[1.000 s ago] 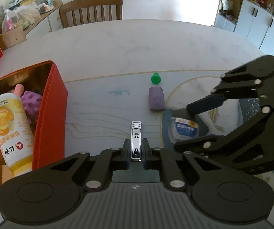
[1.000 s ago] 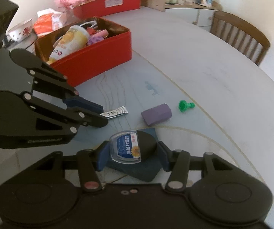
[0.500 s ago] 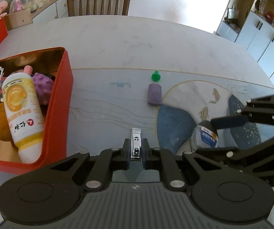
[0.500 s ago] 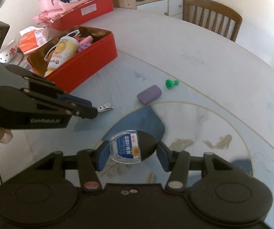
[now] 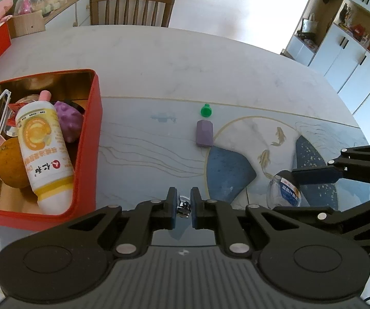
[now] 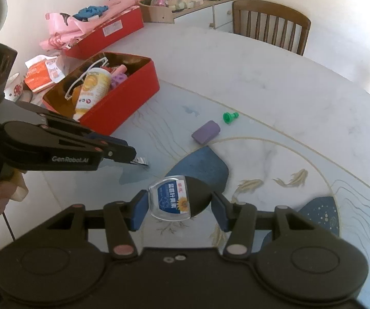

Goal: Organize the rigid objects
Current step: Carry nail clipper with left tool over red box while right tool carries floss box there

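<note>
While left gripper (image 5: 183,207) pinches nail clipper (image 5: 184,206) & right gripper (image 6: 179,209) clamps clear tub (image 6: 170,202), both mid-carry; next: drop into red box (image 5: 89,139) at 10 o'clock.

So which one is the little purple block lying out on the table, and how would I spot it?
Start at the open red box on the pale table. Look right, onto the bare blue-patterned part of the tabletop: the purple block lies flat there. Beside it sits a small green peg; the block is the larger, boxy, lilac one.

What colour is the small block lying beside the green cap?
Purple; the block by the green cap shows best in the right wrist view.
</note>
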Available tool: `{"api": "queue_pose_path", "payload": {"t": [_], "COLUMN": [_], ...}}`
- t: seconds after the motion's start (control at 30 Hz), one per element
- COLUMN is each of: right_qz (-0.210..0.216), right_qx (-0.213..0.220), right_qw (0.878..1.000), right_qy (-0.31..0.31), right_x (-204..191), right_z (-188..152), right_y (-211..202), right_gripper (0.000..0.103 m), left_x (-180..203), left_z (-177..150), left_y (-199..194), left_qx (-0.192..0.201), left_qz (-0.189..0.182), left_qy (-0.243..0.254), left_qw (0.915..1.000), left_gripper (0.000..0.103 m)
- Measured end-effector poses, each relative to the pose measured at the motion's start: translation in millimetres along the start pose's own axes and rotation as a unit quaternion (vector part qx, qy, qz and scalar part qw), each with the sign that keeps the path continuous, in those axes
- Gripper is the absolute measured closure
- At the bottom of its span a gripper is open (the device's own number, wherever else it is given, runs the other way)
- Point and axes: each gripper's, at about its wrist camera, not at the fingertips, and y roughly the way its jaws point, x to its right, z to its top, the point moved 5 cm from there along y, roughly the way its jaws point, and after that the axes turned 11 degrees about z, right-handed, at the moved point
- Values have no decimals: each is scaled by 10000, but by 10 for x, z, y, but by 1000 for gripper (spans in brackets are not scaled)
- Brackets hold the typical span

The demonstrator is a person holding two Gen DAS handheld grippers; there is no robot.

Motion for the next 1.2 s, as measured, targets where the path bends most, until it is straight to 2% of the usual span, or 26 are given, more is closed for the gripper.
{"api": "queue_pose_path", "payload": {"t": [0.27, 0.5, 0.9, 1.2], "right_qz": [-51, -111, -231, -212], "right_qx": [57, 185, 487, 582], "right_qw": [10000, 9998, 9980, 9972], "right_qy": [59, -26, -321, -422], "right_x": [-163, -342, -729, -979], "right_z": [53, 245, 824, 1257], "right_y": [-55, -119, -18, 259], "right_gripper": [51, 51, 51, 51], "left_x": [-122, -264, -749, -1238], "left_z": [30, 120, 497, 741], "left_y": [-111, -344, -792, -887], "left_qx": [13, 233, 881, 1227], "left_qz": [-167, -241, -289, -196], "left_qy": [12, 101, 29, -83], "left_qw": [9999, 9994, 9957, 9922], "left_gripper": [93, 93, 93, 93]}}
